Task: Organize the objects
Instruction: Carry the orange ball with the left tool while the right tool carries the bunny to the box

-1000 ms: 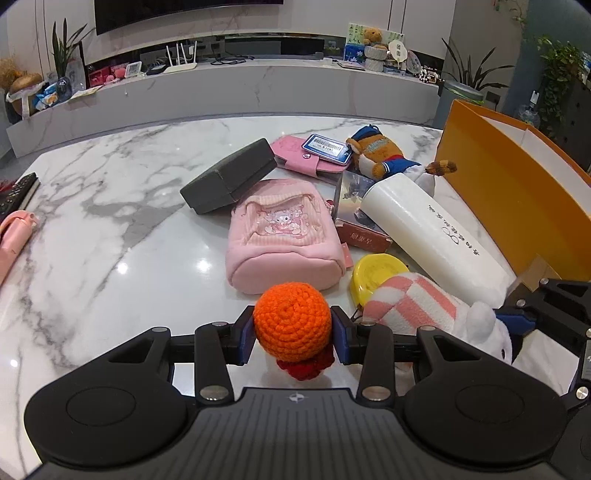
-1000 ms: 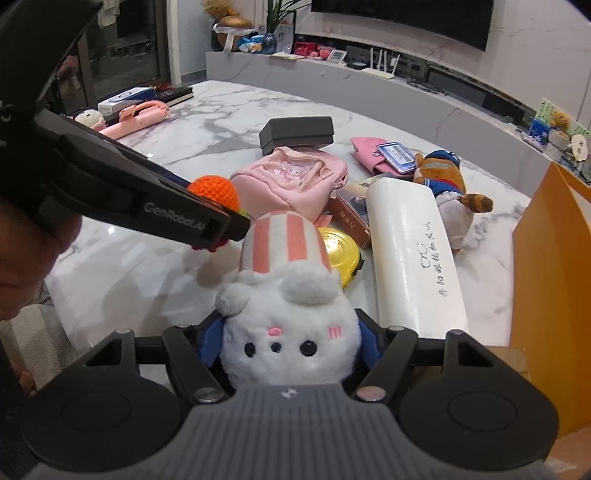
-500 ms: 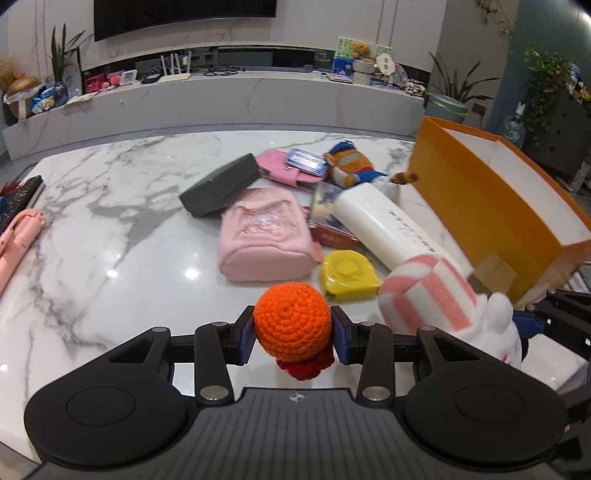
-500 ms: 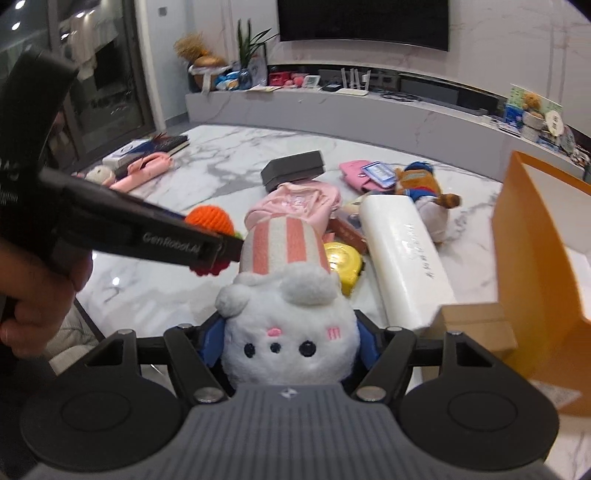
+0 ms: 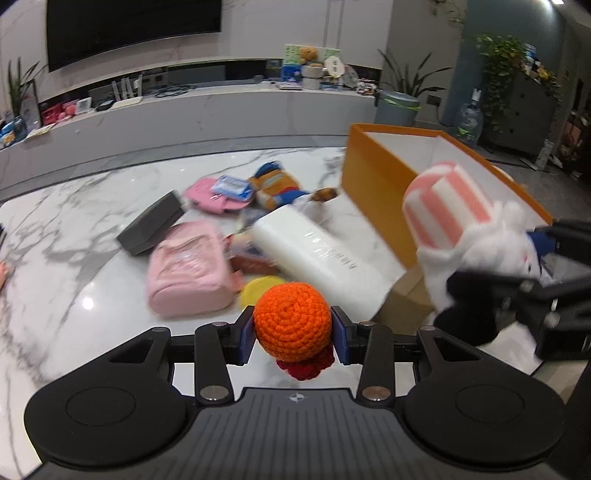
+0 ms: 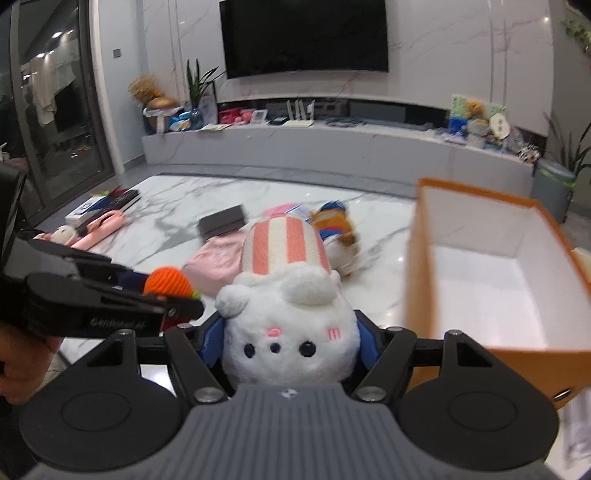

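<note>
Above the marble table (image 5: pixel 74 236), left tongs (image 5: pixel 292 334) are gripping an orange crochet ball (image 5: pixel 291 325) while right tongs (image 6: pixel 290 341), angled downward, are clamping a white plush (image 6: pixel 291 332) beside the orange box (image 6: pixel 480 280).

Living room. White marble-look wall (image 6: pixel 461 44) with a large dark television (image 6: pixel 304 35) mounted on it. Below runs a long low grey-white console (image 6: pixel 332 147), cluttered with small items and potted plants (image 6: pixel 199 85). Dark glass door (image 6: pixel 48 122) at left reflects ceiling lights. Grey cabinet (image 5: pixel 521 110) with trailing greenery at right. A round grey bin (image 5: pixel 397 107) stands beside it.
</note>
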